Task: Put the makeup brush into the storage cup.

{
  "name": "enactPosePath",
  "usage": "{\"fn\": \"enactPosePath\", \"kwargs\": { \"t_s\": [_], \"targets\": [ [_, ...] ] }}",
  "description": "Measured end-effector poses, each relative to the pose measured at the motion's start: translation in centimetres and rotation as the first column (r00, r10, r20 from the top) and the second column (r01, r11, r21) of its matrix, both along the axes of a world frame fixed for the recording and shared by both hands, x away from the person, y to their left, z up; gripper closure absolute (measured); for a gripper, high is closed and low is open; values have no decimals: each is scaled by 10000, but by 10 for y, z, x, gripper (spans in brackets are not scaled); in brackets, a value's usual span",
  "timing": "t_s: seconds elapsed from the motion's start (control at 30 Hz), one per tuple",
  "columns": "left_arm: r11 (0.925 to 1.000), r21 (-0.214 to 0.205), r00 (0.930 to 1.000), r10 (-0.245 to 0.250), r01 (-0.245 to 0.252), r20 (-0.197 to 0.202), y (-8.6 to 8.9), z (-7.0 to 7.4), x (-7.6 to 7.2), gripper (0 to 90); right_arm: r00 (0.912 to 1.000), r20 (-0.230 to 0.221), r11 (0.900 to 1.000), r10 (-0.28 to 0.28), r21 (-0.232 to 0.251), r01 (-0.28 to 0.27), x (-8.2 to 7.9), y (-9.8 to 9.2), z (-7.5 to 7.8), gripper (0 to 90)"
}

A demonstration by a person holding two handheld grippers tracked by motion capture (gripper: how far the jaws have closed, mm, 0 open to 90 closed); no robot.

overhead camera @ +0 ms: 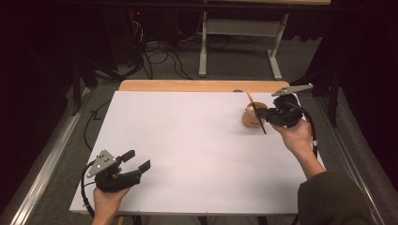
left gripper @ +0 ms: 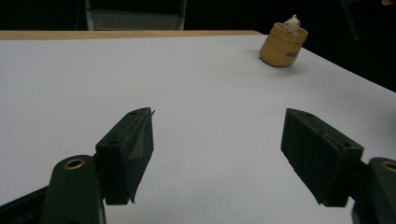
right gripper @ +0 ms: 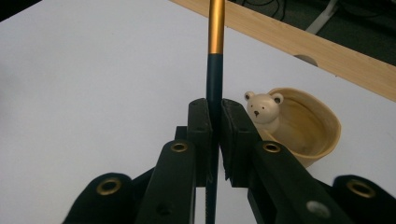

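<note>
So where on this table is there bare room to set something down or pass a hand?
Nearly the whole white table top is free: everything from the left gripper at the near left corner across to the wooden cup. The one crowded spot is the far right corner, where the right gripper holds a pencil beside the cup.

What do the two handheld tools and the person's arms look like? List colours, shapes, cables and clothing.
Both the left tool and the right tool are black, each with two blocky jaws, brass-coloured rivets on the linkage arms, a grey three-cornered plate on top and a black cable trailing off. The right forearm wears a dark olive sleeve.
</note>
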State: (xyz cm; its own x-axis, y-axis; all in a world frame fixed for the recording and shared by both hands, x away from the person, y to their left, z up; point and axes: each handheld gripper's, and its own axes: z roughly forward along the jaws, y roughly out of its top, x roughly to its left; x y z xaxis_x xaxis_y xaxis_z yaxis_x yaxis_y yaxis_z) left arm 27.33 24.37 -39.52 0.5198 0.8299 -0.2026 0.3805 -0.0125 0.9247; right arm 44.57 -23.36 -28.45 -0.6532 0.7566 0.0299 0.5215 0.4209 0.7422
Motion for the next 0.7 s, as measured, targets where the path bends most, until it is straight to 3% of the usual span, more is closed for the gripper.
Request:
{"fn": "enactPosePath", "kwargs": {
  "t_s": [0.43, 0.7],
  "targets": [
    [10000, -53, 10000, 13, -13, -12, 1, 0, 0, 259, 9995, 201, 9995, -261, -188, 264, 20, 8, 7, 850],
    [9999, -103, 10000, 29, -29, -2, 2, 0, 0, 260, 9978, 300, 9983, -588, -18, 589, 31, 8, 8, 850]
  ]
}}
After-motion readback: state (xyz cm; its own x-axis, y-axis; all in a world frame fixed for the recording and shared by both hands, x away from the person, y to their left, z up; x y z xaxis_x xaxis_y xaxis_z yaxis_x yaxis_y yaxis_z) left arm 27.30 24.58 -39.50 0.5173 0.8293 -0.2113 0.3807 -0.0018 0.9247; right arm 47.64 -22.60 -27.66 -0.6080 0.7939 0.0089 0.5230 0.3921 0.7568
